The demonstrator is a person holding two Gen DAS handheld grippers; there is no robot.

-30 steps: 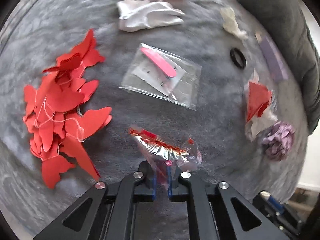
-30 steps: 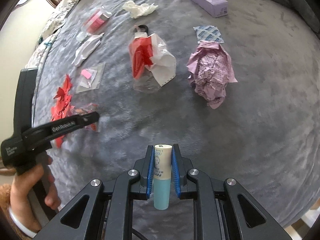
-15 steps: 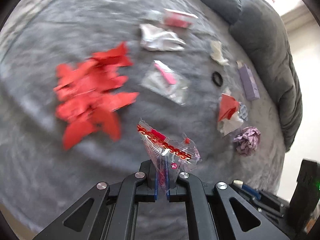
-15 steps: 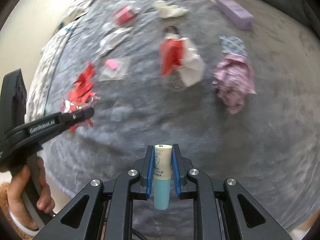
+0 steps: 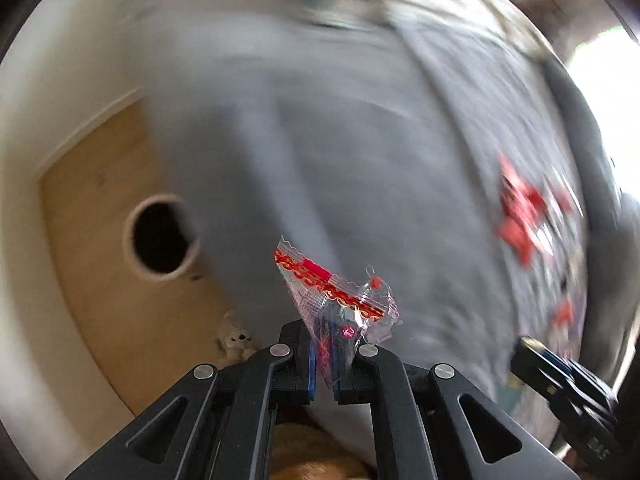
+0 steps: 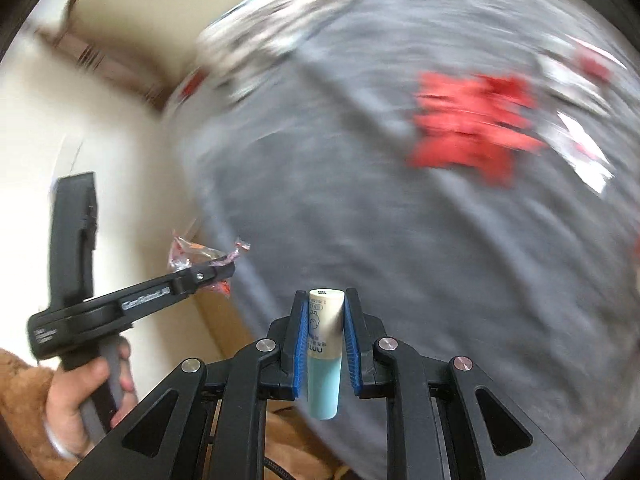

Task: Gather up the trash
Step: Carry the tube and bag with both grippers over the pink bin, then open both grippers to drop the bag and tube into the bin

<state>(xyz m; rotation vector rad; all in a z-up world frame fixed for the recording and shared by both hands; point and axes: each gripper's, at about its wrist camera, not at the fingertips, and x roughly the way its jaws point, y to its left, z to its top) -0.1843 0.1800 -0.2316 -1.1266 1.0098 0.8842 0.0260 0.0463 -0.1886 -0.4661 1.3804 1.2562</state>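
Wrapper (image 5: 334, 300) is sitting pinched between the closed fingers of the left gripper (image 5: 324, 364), its crinkled clear-and-red body fanning up and forward from the pads with its long edge running up and to the left. The right gripper (image 6: 325, 344) is clamping a small cream-and-teal tube (image 6: 325, 350), held upright between the blue pads (image 6: 301, 344) with its cap end pointing forward. The relation that matters now is the bin (image 5: 160, 238): a round dark opening on the wooden floor (image 5: 104, 280), lying ahead and to the left of the left gripper's fingertips, beside the edge of the grey bedspread (image 5: 360, 160). The left hand (image 6: 86, 392) looks the nearer one, since the right wrist view is showing the left gripper already out past the bed edge on that side, while the tube is hanging over the blanket. Compared with a second ago, both cameras are swinging hard to the left: the red paper cutouts (image 6: 472, 124), which were filling the left view, are now smeared toward the right, and floor and bin are coming into sight. Both holds are looking unchanged. Judging from this, the wrapper is probably going in first.
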